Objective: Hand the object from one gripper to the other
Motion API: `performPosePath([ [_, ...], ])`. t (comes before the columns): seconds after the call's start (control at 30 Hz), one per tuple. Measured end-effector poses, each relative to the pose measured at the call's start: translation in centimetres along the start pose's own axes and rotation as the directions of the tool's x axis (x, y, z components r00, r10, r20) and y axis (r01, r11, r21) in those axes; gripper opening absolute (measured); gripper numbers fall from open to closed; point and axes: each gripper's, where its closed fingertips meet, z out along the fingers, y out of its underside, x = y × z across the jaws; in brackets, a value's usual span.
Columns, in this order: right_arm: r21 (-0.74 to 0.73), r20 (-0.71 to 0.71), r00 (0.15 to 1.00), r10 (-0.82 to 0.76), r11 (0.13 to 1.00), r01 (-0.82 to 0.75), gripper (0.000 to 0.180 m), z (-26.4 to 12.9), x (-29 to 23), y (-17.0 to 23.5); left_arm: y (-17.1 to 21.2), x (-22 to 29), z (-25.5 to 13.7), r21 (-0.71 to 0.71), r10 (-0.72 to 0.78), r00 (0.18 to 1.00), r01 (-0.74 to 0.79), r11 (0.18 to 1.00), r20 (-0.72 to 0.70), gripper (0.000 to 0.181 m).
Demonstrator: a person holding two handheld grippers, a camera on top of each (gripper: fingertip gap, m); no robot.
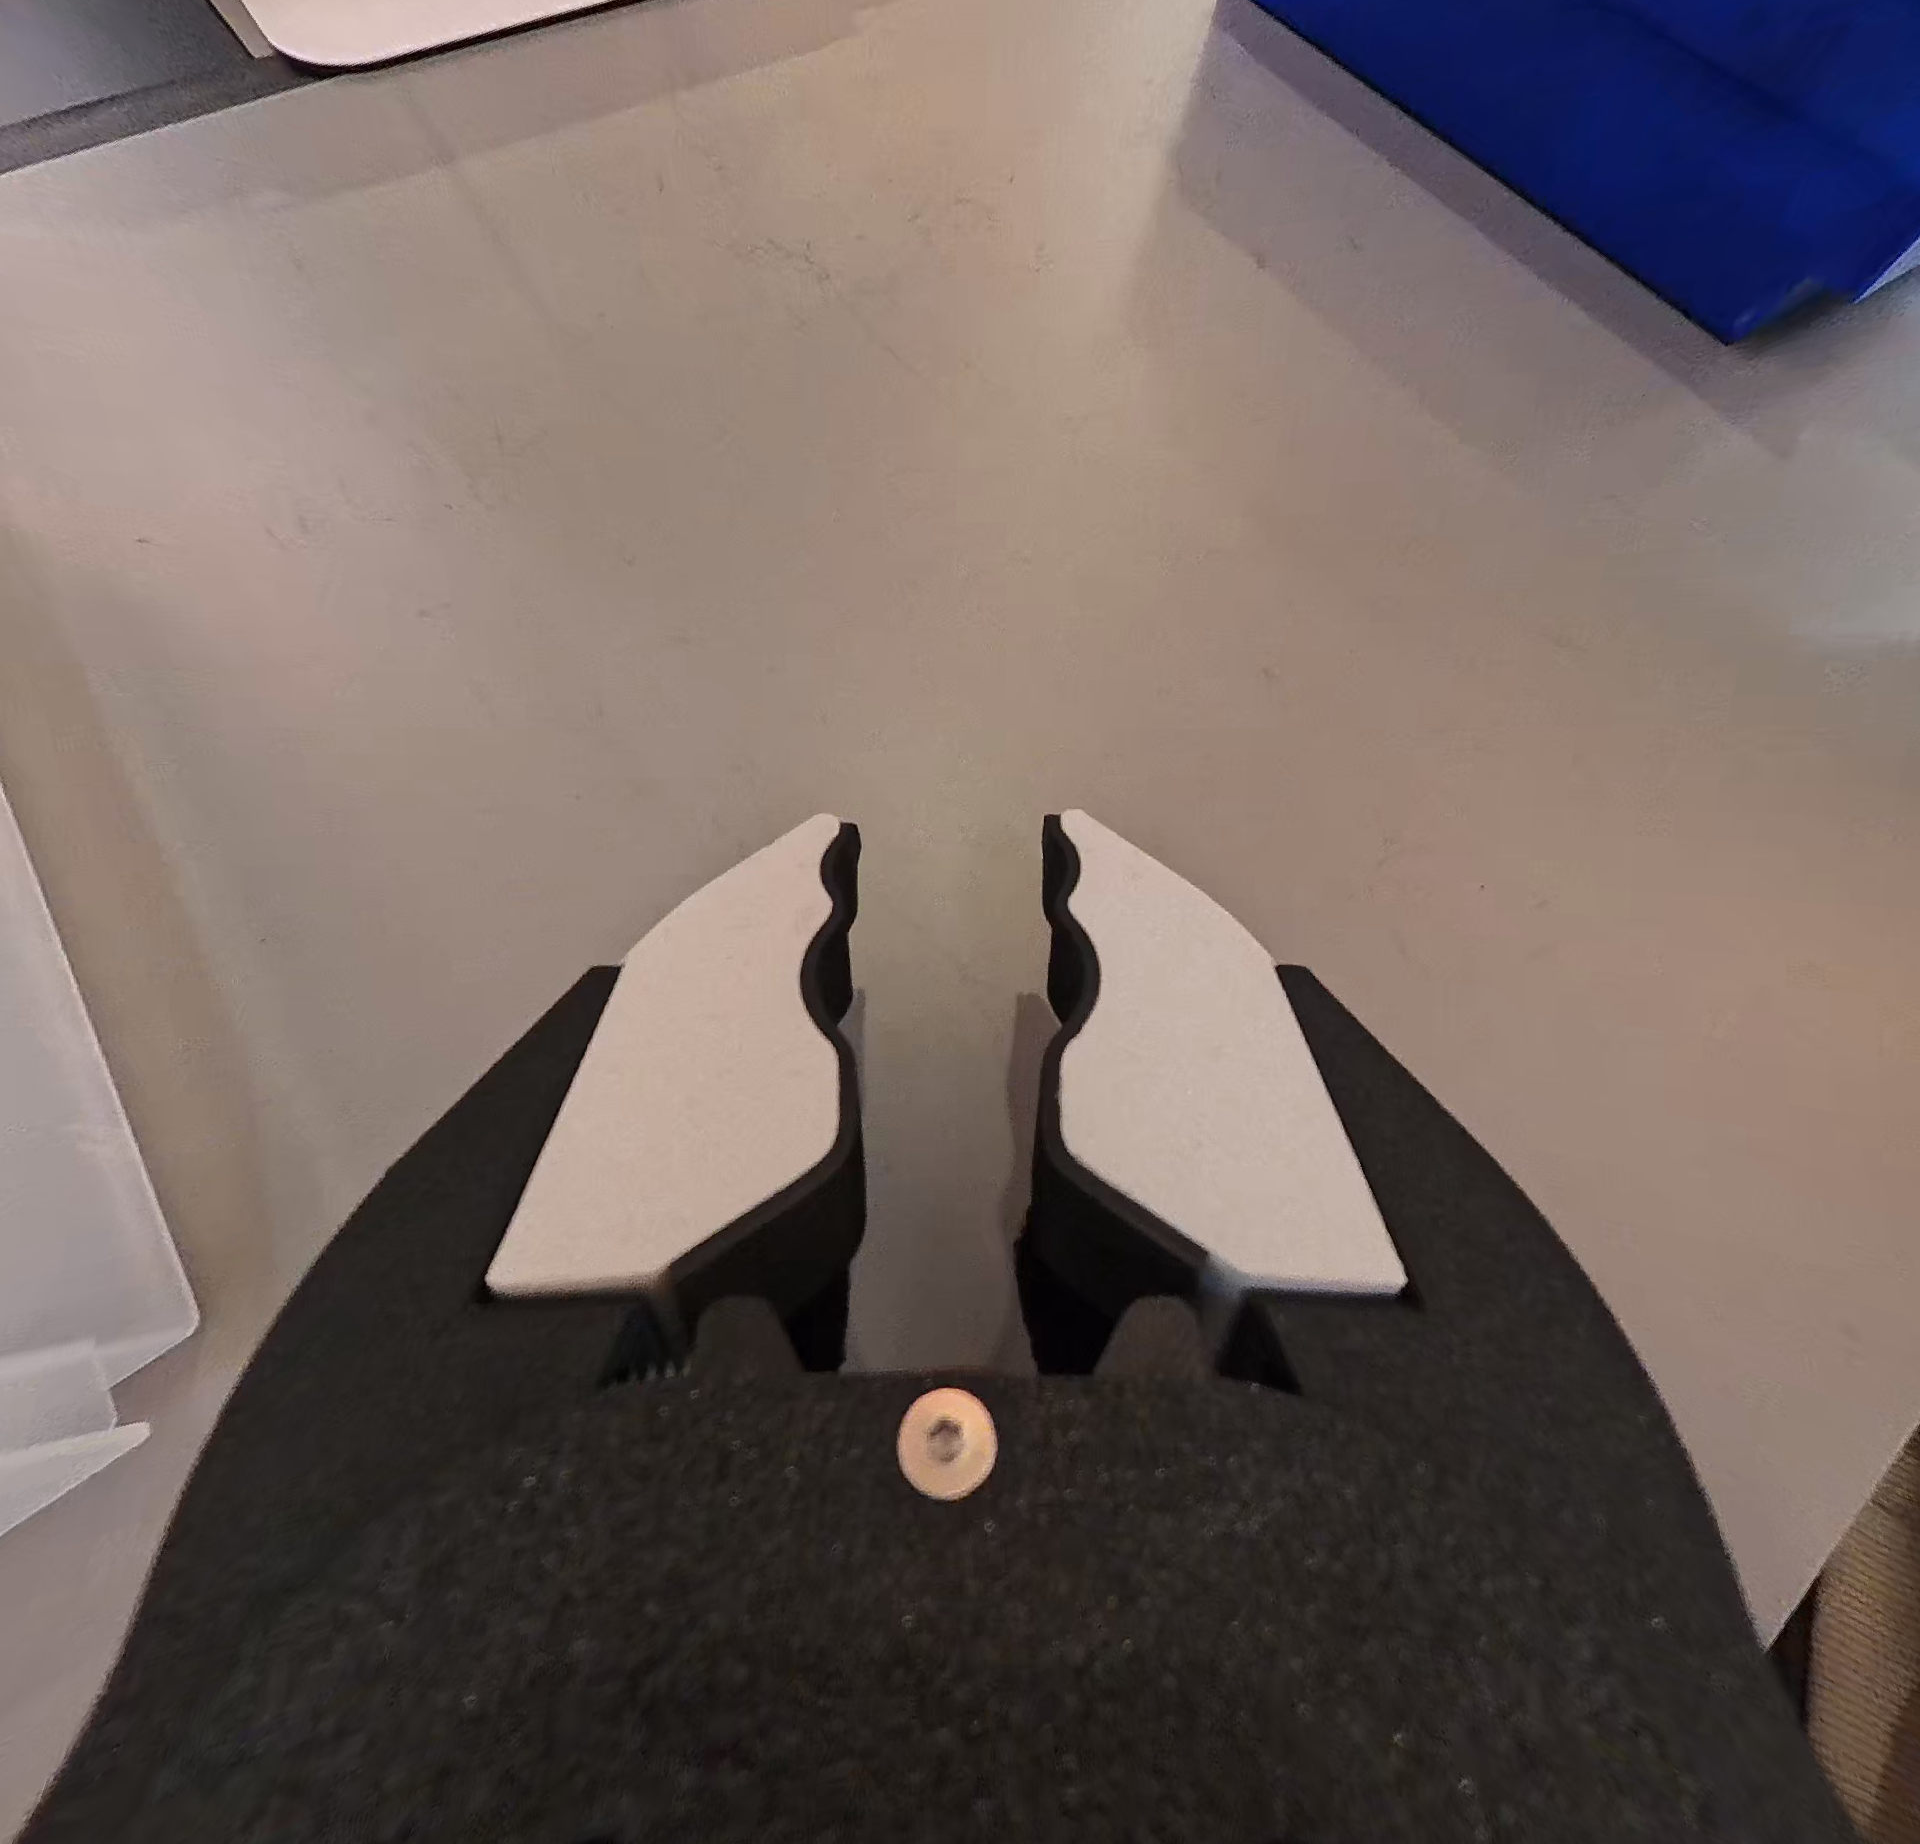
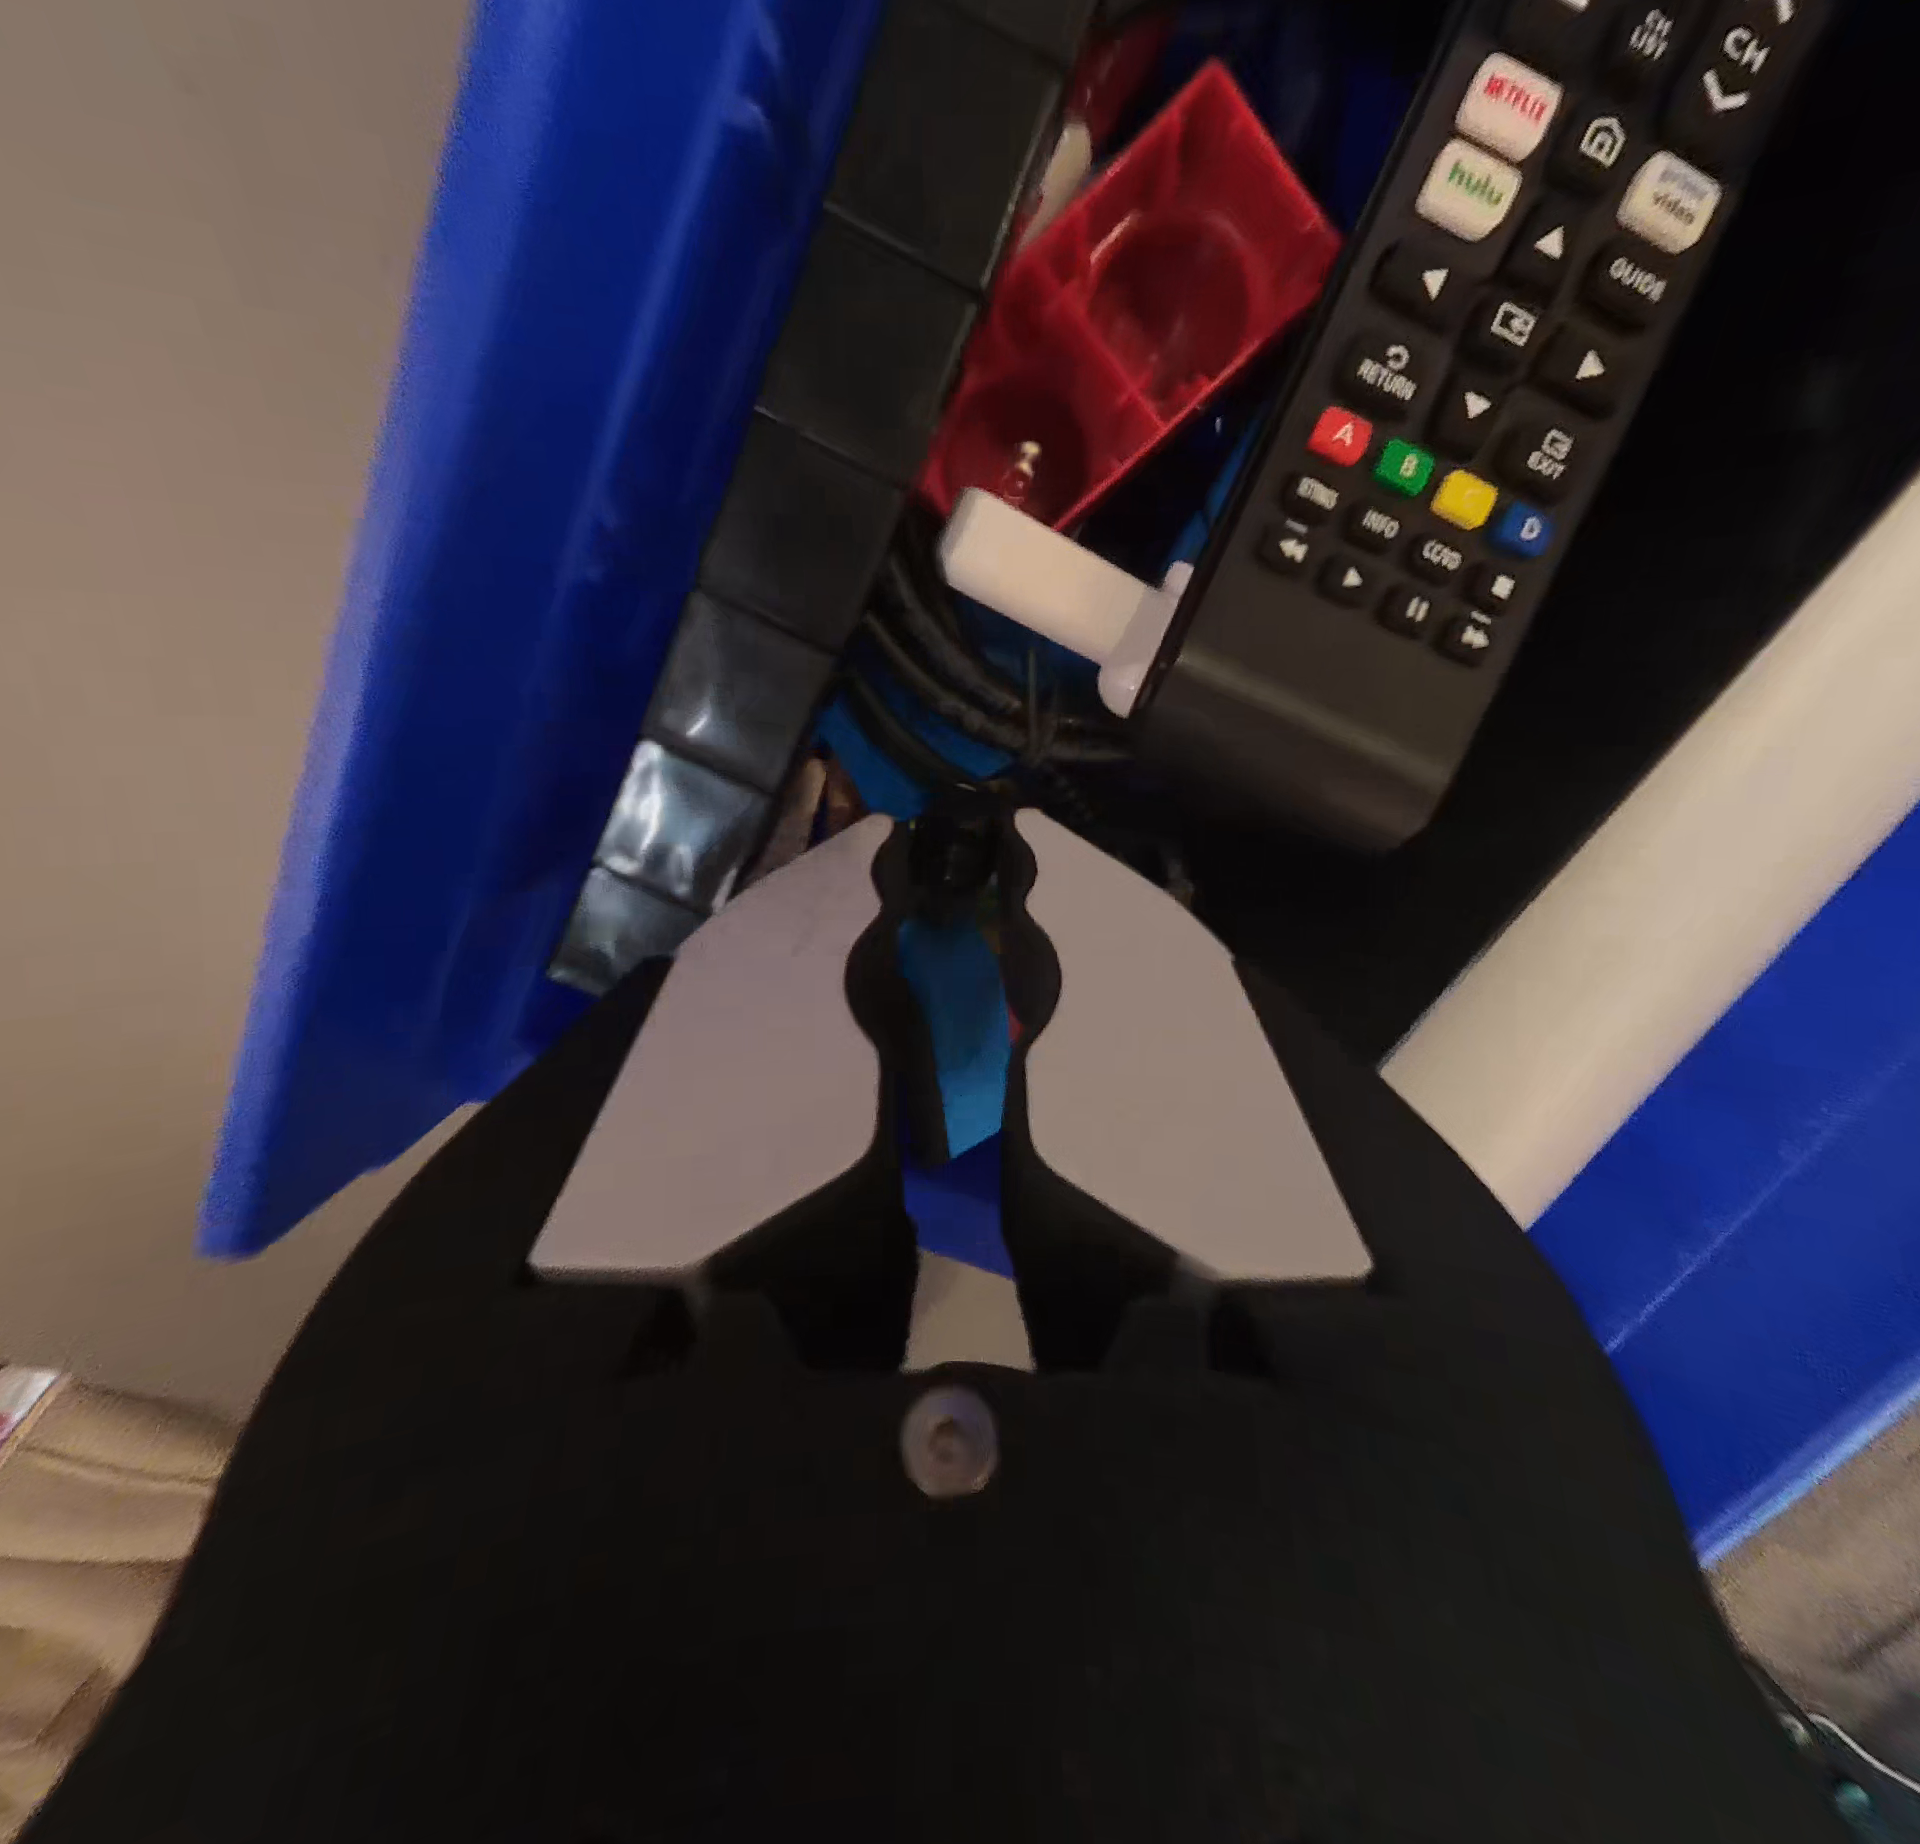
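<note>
A black cable [image 2: 951,755] is being pinched in the bin [image 2: 499,547] by the right tool [image 2: 951,838]; the left tool [image 1: 951,838] is being held parted, empty; handover not yet begun.

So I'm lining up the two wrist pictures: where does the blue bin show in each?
Left wrist view: blue bin in the top right corner, standing on the table.
Right wrist view: its blue wall runs down the left of centre.
Shared landmark: the bin itself.
</note>
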Motion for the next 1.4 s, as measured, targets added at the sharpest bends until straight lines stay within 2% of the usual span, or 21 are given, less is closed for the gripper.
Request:
performPosePath([
  [0.13,0.01,0.006,1.0,0.011,1.0,-0.011,0.017,0.3,0.2,-0.2,-0.1,0.0,-0.1,0.011,0.0,1.0,0.0,1.0,-0.001,0.036],
  [0.17,0.017,0.01,1.0,0.003,1.0,-0.003,0.021,0.1,0.2,-0.2,-0.3,-0.1,-0.3,0.023,0.002,1.0,-0.003,1.0,0.004,0.036],
  [0.23,0.06,-0.025,1.0,-0.009,0.998,0.011,0.043,-1.7,0.5,-0.4,-0.9,-0.1,-0.7,0.055,0.003,1.0,-0.003,0.999,0.006,0.037],
  [0.3,0.193,-0.094,0.996,-0.004,0.981,0.022,0.045,-5.6,1.2,-1.3,-1.6,-0.2,-1.6,0.097,-0.01,1.0,0.008,0.995,0.018,0.038],
  [0.37,0.407,-0.126,0.992,-0.006,0.912,0.057,0.048,-10.4,1.0,-2.7,-2.0,-0.4,-2.9,0.149,-0.023,0.999,0.018,0.989,0.029,0.041],
  [0.43,0.613,-0.149,0.989,0.01,0.785,0.084,0.047,-14.3,0.4,-2.8,-2.0,-0.8,-4.9,0.202,-0.033,0.998,0.02,0.979,0.058,0.042],
  [0.5,0.753,-0.158,0.987,0.023,0.65,0.106,0.048,-15.6,-0.9,-1.8,-1.3,-1.9,-7.3,0.244,-0.044,0.989,0.009,0.97,0.139,0.044],
  [0.57,0.82,-0.111,0.992,0.061,0.57,0.056,0.049,-13.7,-3.2,0.0,-0.9,-2.5,-9.5,0.303,-0.033,0.981,-0.027,0.953,0.191,0.049],
  [0.6,0.828,-0.066,0.995,0.071,0.561,0.015,0.049,-11.7,-4.7,1.1,-0.5,-3.2,-10.4,0.323,-0.047,0.968,-0.036,0.946,0.246,0.05],
  [0.67,0.794,0.017,0.997,0.069,0.605,-0.055,0.053,-7.3,-7.4,3.7,0.4,-3.8,-10.9,0.327,-0.051,0.954,-0.05,0.944,0.294,0.05],
  [0.73,0.756,0.091,0.992,0.087,0.643,-0.126,0.06,-4.6,-9.2,5.5,0.9,-3.8,-10.4,0.283,-0.047,0.953,-0.041,0.958,0.298,0.059],
  [0.8,0.759,0.151,0.987,0.061,0.632,-0.155,0.067,-5.1,-10.4,5.5,1.2,-3.0,-9.7,0.25,-0.038,0.963,-0.031,0.968,0.268,0.059],
  [0.9,0.829,0.071,0.995,0.063,0.551,-0.094,0.062,-6.4,-9.8,5.2,1.3,-1.8,-9.0,0.233,-0.027,0.97,-0.031,0.972,0.243,0.057],
  [1.03,0.841,0.025,0.997,0.073,0.537,-0.06,0.066,-5.4,-9.9,4.0,0.7,-0.2,-7.4,0.228,-0.023,0.986,-0.016,0.973,0.168,0.059],
  [1.13,0.793,0.093,0.992,0.088,0.596,-0.127,0.066,-3.8,-10.6,1.9,0.5,1.2,-5.8,0.195,-0.002,0.992,-0.022,0.981,0.123,0.061],
  [1.2,0.777,0.132,0.988,0.081,0.61,-0.154,0.073,-3.6,-11.6,0.9,-0.3,3.1,-4.8,0.208,-0.029,0.998,0.017,0.978,0.055,0.058],
  [1.3,0.781,0.186,0.982,-0.029,0.61,-0.13,0.094,-3.7,-14.5,0.2,-2.3,7.2,-2.3,0.225,0.009,0.998,0.004,0.974,-0.06,0.064],
  [1.33,0.78,0.158,0.986,-0.056,0.619,-0.089,0.082,-3.8,-14.9,0.5,-3.0,8.7,-1.2,0.219,0.042,0.996,-0.025,0.975,-0.075,0.068],
  [1.37,0.792,0.119,0.99,-0.07,0.609,-0.052,0.059,-4.4,-14.7,0.9,-3.8,10.1,0.0,0.219,0.076,0.994,-0.057,0.974,-0.079,0.068],
  [1.4,0.812,0.092,0.995,-0.045,0.582,-0.049,0.058,-5.5,-14.1,1.4,-4.9,11.6,1.2,0.224,0.106,0.991,-0.086,0.971,-0.081,0.067],
])
